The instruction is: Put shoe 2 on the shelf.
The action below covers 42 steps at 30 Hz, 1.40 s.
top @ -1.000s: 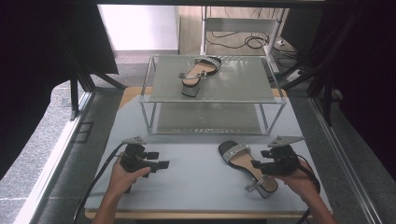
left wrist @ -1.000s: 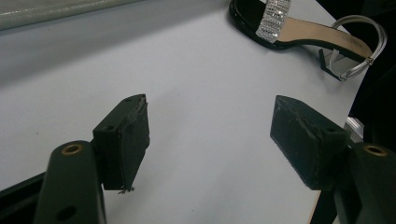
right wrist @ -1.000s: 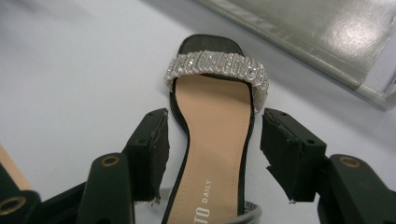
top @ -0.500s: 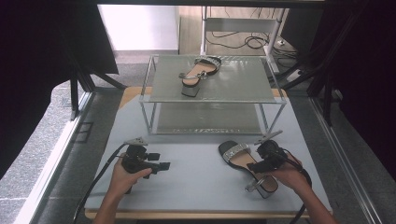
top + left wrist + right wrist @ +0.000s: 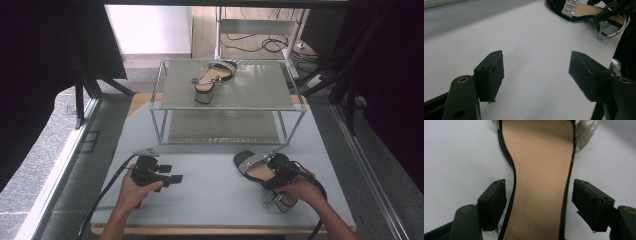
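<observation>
right tool (image 5: 272, 172) lowered over sandal (image 5: 255, 167), jaws just widened, astride sole untouched; left tool (image 5: 172, 178) unmoved, apart.

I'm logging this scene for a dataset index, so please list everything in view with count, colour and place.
sandal on table: one, black with tan insole and glittery silver strap, near right of the table, between the right claw's open jaws, pads not touching it.
sandal on shelf: one, same colours, on the top shelf.
shelf rack: one, metal frame with grey-green shelves, far half of the table.
table: one, pale grey top.
cables: several, black, on the floor behind the rack.
left claw: one, black, open, over bare table at near left.
right claw: one, black, jaws just opened wider, straddling the sandal's insole.
</observation>
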{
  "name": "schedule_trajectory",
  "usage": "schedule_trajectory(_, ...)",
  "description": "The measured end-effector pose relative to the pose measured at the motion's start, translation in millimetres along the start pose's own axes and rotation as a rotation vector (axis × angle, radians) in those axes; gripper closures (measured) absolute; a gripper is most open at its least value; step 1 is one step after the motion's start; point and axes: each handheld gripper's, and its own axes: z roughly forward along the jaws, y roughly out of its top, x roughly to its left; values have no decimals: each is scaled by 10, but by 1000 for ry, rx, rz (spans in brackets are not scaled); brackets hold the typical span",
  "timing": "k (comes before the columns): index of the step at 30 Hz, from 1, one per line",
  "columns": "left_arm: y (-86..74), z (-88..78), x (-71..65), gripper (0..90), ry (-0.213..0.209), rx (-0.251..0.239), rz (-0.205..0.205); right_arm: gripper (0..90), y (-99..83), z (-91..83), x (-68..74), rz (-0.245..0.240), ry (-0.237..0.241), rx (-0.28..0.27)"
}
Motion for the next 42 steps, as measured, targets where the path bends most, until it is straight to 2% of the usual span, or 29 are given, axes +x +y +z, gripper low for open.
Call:
schedule_trajectory(5,-5,-11,-1,284,0,0,3,331,14,93,14,-3,-6,63)
schedule_trajectory(7,-5,-14,-3,284,1,-1,3,360,18,111,15,4,7,72)
schedule_trajectory(13,-9,-15,-13,284,-6,-5,6,374,43,142,28,15,-12,96)
schedule_trajectory(18,-14,-35,-11,284,-7,-9,8,385,64,143,21,25,-8,111)
schedule_trajectory(22,-18,-54,-1,284,-8,-16,6,400,29,124,-34,62,23,83)
schedule_trajectory(24,-22,-66,17,285,-10,-22,-4,409,3,109,-98,90,58,63)
schedule_trajectory(30,-34,-77,54,285,-10,-28,-17,413,-2,90,-111,84,67,57)
schedule_trajectory(31,-37,-79,59,285,-9,-26,-19,414,-10,71,-133,97,94,49)
schedule_trajectory(33,-38,-80,59,285,-9,-27,-19,415,-16,59,-138,102,107,44)
schedule_trajectory(35,-38,-83,59,286,-10,-28,-18,417,-30,34,-146,114,140,29)
schedule_trajectory(36,-39,-86,61,286,-9,-30,-22,417,-49,11,-167,127,178,14)
schedule_trajectory(37,-39,-86,61,286,-9,-30,-22,417,-49,11,-167,127,178,14)
schedule_trajectory(42,-42,-97,65,286,-9,-33,-21,419,-77,-86,-202,158,241,-47)
